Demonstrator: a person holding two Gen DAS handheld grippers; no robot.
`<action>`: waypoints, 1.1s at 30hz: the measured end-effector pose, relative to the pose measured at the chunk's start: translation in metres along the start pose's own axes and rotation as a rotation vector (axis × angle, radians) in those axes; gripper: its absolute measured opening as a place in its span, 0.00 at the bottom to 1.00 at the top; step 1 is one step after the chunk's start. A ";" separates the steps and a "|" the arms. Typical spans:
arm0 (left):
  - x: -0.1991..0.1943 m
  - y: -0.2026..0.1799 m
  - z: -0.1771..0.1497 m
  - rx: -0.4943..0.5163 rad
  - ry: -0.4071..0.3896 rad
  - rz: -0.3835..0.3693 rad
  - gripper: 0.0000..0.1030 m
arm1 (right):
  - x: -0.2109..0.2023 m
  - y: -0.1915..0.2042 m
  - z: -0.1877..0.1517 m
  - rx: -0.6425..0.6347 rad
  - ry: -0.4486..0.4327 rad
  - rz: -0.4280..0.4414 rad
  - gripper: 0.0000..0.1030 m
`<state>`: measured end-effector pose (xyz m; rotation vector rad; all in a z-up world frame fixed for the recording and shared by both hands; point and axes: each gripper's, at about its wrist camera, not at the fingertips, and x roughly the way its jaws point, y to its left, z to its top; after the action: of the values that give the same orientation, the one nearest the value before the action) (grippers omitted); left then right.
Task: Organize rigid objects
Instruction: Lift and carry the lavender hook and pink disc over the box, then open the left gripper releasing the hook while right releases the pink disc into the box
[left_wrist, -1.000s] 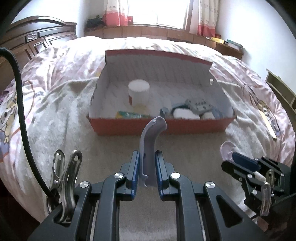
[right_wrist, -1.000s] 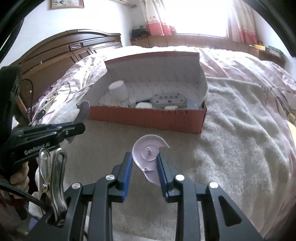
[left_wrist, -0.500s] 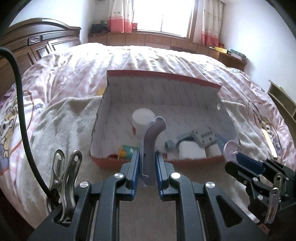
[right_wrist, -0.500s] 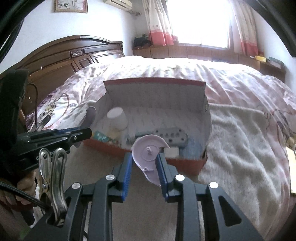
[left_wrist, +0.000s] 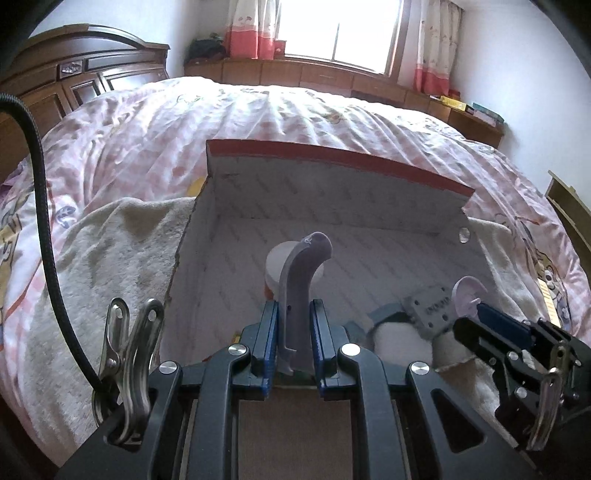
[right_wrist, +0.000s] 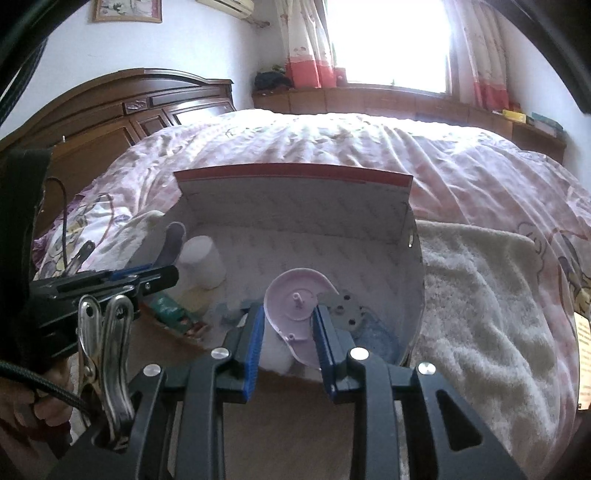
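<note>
Both hand-held grippers have come forward over the last second, from well short of the open red cardboard box with a white inside (left_wrist: 332, 206) to its near edge, so the box now fills more of each view. Left hand-held gripper (left_wrist: 293, 332) is clamped on a curved grey-lilac plastic handle piece (left_wrist: 301, 291), which stands upright between the blue pads with its bent tip over the box. Right hand-held gripper (right_wrist: 290, 332) is closed on a pale pink round plastic disc with a small centre peg (right_wrist: 295, 306), held on edge above the box's right end. Inside the box sit a white cylindrical plastic jar (right_wrist: 203, 262), a grey plastic plate with round holes (left_wrist: 430, 314), a white roll-like item (left_wrist: 400, 341) and a green packet (right_wrist: 170, 314). The box rests on a cream fleece blanket (right_wrist: 476, 295) spread over a pink patterned quilt (left_wrist: 258, 118) on the bed.
</note>
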<state>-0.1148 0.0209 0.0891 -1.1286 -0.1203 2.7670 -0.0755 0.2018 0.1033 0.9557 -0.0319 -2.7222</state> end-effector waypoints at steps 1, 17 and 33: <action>0.003 0.001 0.000 -0.003 0.004 0.002 0.17 | 0.003 -0.002 0.001 0.003 0.003 -0.005 0.28; 0.015 0.001 0.000 -0.004 0.032 0.048 0.26 | 0.013 -0.009 -0.001 0.029 0.007 -0.020 0.39; -0.003 0.004 -0.003 -0.008 0.017 0.073 0.32 | -0.005 0.002 -0.005 0.033 -0.018 0.006 0.39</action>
<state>-0.1107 0.0166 0.0886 -1.1814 -0.0903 2.8220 -0.0678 0.2014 0.1024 0.9381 -0.0829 -2.7328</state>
